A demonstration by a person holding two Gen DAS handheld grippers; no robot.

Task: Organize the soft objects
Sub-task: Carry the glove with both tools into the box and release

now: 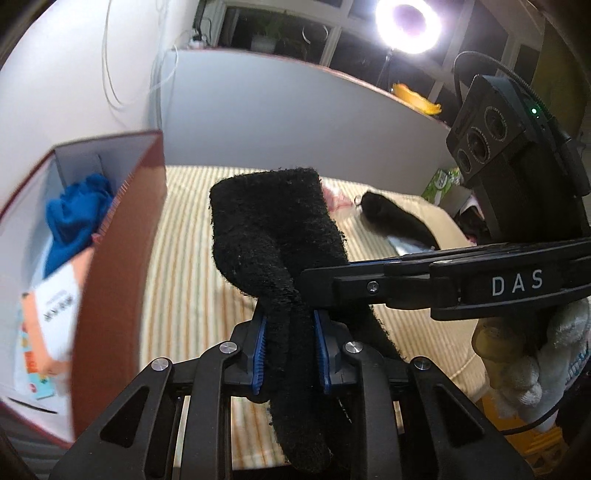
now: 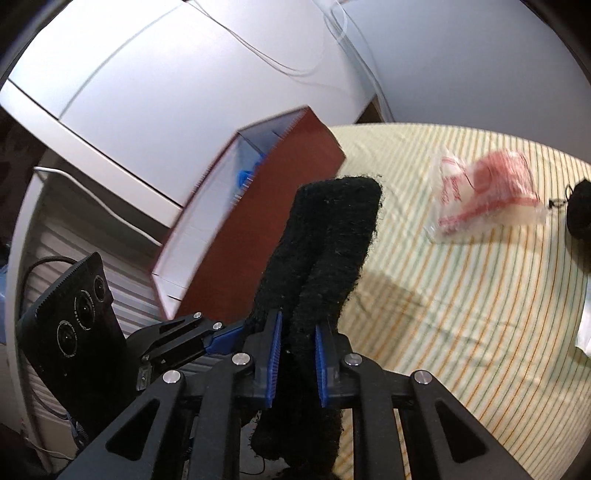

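A folded black fuzzy cloth (image 1: 273, 236) is held above the striped bed. My left gripper (image 1: 290, 350) is shut on its lower part. My right gripper (image 2: 297, 360) is shut on the same black cloth (image 2: 328, 240); it also shows in the left wrist view (image 1: 332, 280), coming in from the right. A red-brown box (image 1: 122, 236) with white inside stands at the left and holds a blue cloth (image 1: 75, 216) and paper packets. In the right wrist view the box (image 2: 266, 206) lies just beyond the cloth.
A clear plastic bag with red items (image 2: 484, 192) lies on the striped bedsheet (image 2: 461, 314). Another black soft object (image 1: 395, 218) lies further back on the bed. A bright ring light (image 1: 410, 22) and a white wall panel stand behind.
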